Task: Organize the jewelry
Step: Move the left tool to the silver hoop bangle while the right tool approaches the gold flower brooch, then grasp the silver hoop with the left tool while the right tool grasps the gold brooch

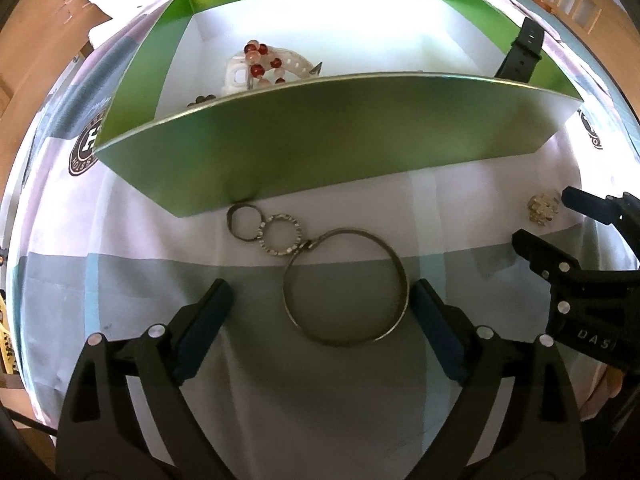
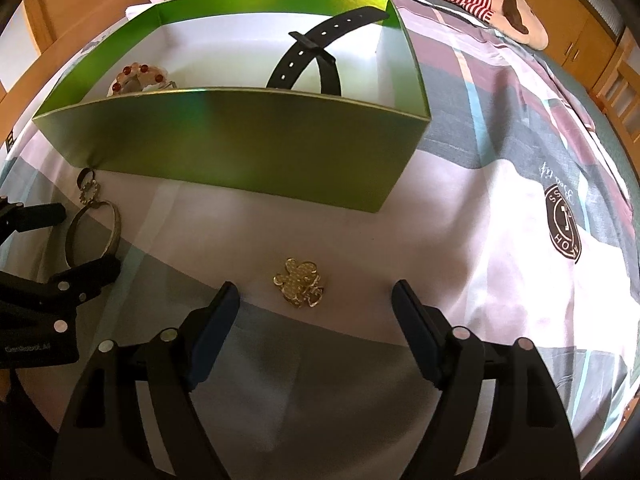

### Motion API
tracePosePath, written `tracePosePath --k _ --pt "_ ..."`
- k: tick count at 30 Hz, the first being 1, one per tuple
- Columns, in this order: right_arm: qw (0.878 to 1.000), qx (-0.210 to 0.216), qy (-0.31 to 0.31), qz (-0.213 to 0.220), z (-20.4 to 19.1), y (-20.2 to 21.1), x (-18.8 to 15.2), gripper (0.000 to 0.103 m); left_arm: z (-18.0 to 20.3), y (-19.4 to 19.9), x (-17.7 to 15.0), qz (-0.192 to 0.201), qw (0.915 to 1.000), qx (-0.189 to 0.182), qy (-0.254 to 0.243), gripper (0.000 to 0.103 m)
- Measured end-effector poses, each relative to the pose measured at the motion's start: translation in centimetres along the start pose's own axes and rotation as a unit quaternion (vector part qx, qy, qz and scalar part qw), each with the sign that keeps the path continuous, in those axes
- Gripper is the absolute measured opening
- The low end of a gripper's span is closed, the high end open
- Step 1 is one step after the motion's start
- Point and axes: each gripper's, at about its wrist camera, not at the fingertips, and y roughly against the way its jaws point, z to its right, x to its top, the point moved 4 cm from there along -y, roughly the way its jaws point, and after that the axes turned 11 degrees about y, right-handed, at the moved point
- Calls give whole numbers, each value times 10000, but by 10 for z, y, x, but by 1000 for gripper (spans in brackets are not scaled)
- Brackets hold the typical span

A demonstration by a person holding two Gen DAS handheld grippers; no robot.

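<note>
bangle (image 1: 346, 288) lies on the bedsheet (image 1: 120, 280) between your spread left gripper (image 1: 322, 306) pads, thin, rigid and likely slippery, so clamp across its rim; right gripper (image 2: 316, 306) stands apart over the brooch (image 2: 300, 282).

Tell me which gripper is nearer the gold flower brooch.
Right. The right gripper hangs open with the gold flower brooch between its fingertips; the left gripper straddles the big ring, off to one side.
</note>
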Motion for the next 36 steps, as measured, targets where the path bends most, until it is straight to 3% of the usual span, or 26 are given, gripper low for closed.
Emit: tracePosePath --k 8,11,16,21,24,31,35,36 --pt "10000 -16 -23 28 -2 0 0 81 1 0 -1 -13 10000 91 -30 89" --pt "10000 -24 -27 32 -2 1 -1 82 3 4 -4 -19 10000 80 -37 82" --pt "9999 -49 -7 95 -3 2 0 81 5 13 -8 35 9999 32 -93 61" --pt "9996 174 143 198 -13 7 4 49 7 18 -8 23 9999 64 -124 61" --pt "9991 198 326 187 -22 8 5 42 2 16 -7 18 9999 78 -152 61" --pt "9954 855 424 125 -30 16 5 39 5 18 -8 7 9999 75 -136 62" --pt "9946 854 534 242 -33 21 8 40 1 14 -5 5 9999 90 -132 63" --pt "9951 818 490 245 -30 21 9 45 1 15 -5 2 9999 87 -129 63"
